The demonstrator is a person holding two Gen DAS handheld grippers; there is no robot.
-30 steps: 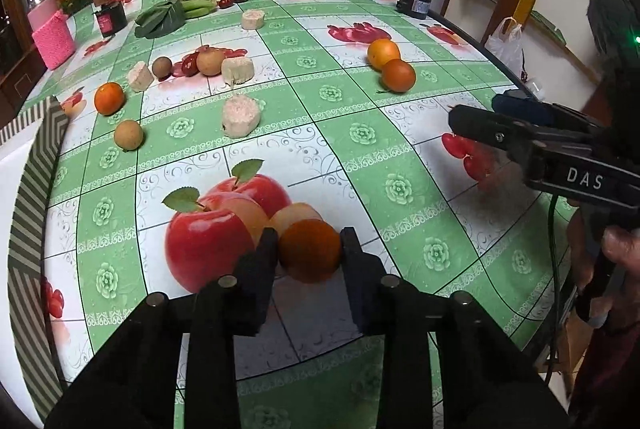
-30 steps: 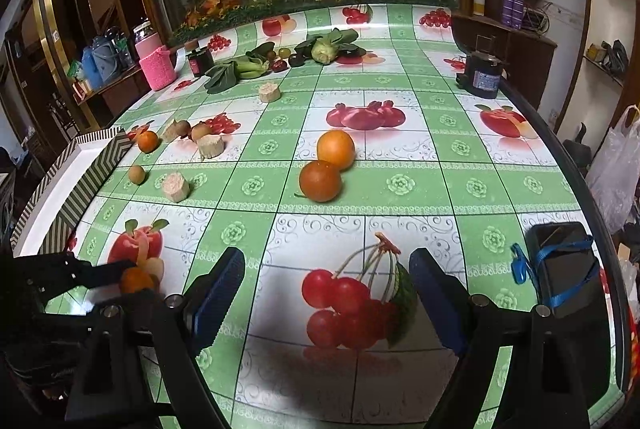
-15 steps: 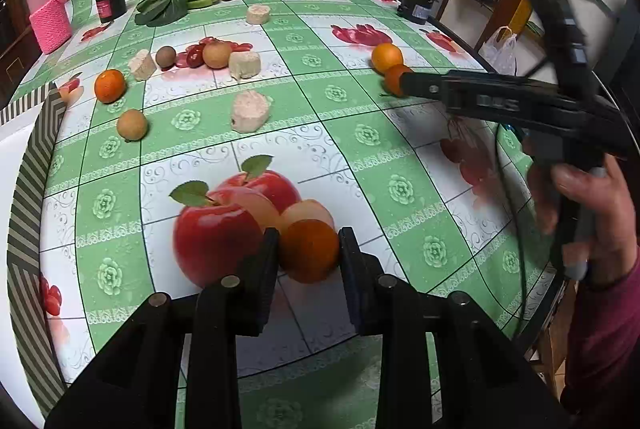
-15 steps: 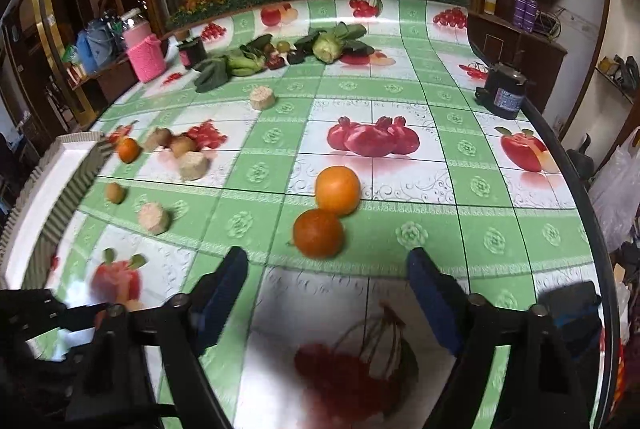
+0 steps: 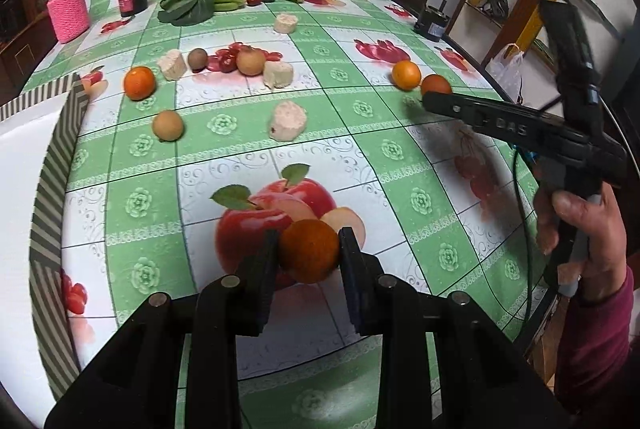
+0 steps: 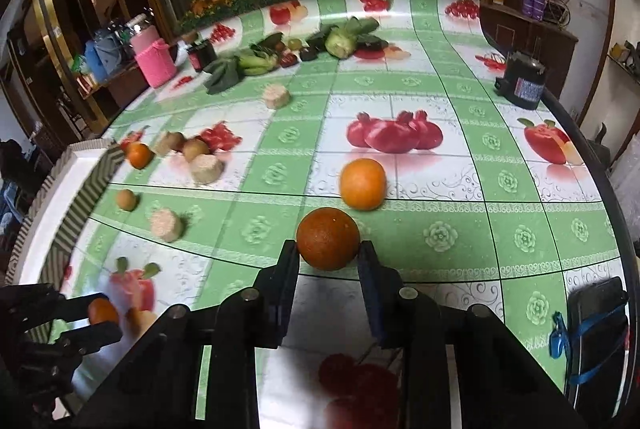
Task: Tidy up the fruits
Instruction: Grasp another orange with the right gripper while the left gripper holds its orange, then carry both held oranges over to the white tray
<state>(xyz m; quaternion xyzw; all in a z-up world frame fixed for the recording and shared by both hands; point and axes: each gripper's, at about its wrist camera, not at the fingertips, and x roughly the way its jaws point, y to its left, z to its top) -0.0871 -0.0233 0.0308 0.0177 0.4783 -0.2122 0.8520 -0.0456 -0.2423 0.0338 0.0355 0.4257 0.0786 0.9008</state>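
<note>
1. The desk [image 5: 400, 189], covered in a green-and-white checked oilcloth printed with fruit, carries fruit scattered in several places; sorting appears at an early stage.
2. The white tray with a striped grey rim [image 5: 60, 157] at the left edge shows no fruit in its visible part.
3. Right gripper [image 6: 329, 261]: jaws have just been closing, now pressing both sides of a dark orange round fruit [image 6: 328, 239] resting on the desk, just beside a lighter orange [image 6: 363, 183].
4. Left gripper [image 5: 308, 265]: jaws clamped on another dark orange fruit [image 5: 309, 251], over the printed apple.
5. Unsorted: an orange [image 5: 139, 82], brown round fruits, pale chunks.
6. Legible: "DAS" on the right gripper's side.
</note>
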